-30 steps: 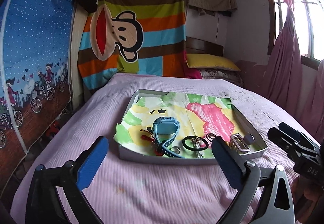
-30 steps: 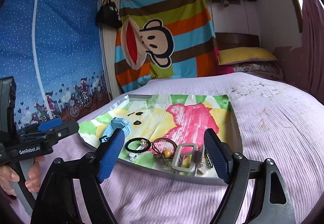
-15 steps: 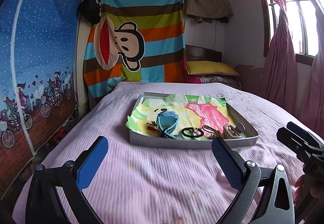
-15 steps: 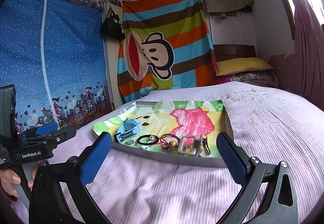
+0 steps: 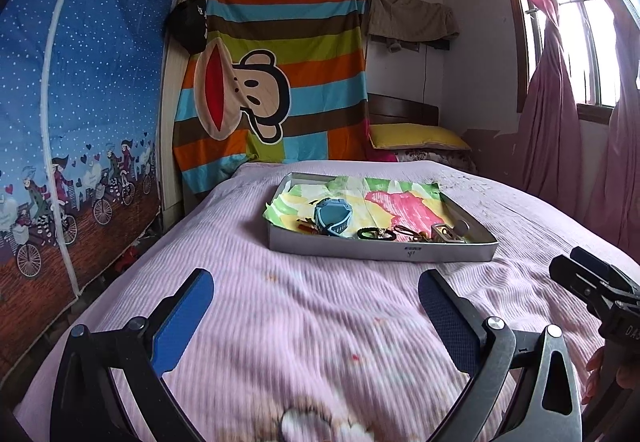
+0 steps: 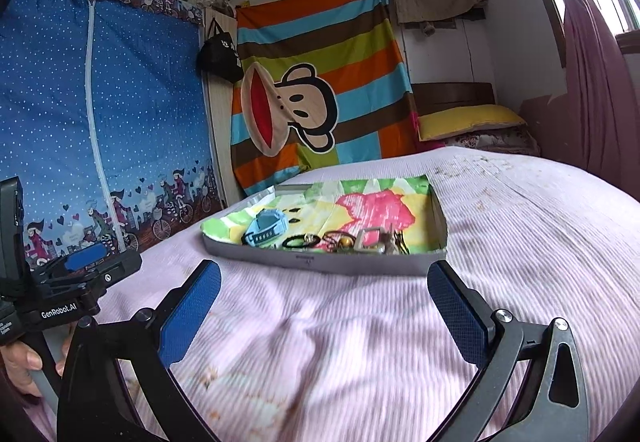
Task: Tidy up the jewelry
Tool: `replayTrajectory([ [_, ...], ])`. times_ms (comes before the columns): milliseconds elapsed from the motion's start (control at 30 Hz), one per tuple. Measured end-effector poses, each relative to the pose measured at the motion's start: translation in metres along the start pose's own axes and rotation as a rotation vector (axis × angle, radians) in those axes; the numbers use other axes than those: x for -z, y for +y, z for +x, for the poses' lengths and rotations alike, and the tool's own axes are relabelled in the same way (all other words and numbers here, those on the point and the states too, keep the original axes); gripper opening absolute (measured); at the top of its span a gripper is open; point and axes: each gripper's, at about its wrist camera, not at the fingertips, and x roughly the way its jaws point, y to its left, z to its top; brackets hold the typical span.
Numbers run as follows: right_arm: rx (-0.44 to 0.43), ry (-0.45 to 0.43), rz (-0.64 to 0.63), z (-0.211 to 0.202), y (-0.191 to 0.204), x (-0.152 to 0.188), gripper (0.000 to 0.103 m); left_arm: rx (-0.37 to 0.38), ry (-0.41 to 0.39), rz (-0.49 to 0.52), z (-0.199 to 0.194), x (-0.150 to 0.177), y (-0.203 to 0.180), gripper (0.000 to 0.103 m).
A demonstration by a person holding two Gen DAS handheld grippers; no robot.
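Two grippers hover over a pink ribbed bedspread [image 5: 320, 322], well short of the tray. The left gripper [image 5: 316, 318] has its blue-padded fingers spread wide with only bedding between them. Ahead, a shallow grey tray [image 5: 380, 252] lined with bright patterned paper rests on the bed. Along its near edge, from left to right, lie a blue watch [image 5: 333, 217], a black hair tie [image 5: 374, 233], a dark bracelet [image 5: 408, 232] and a metal buckle [image 5: 446, 234]. The right gripper [image 6: 324, 306], its jaws having just been opening, stands fully apart and holds nothing.
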Motion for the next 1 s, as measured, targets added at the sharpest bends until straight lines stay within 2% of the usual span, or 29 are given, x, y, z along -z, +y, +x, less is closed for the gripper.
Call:
replayTrajectory([
  [467,0.035,-0.032,-0.029,-0.026,0.013,0.024,0.102,-0.016,0.008,0.003,-0.011,0.03,0.005,0.103],
  [1000,0.039,-0.011,-0.031,-0.02,0.013,0.032,0.102,-0.014,0.0,0.036,-0.016,0.038,-0.002,0.103],
])
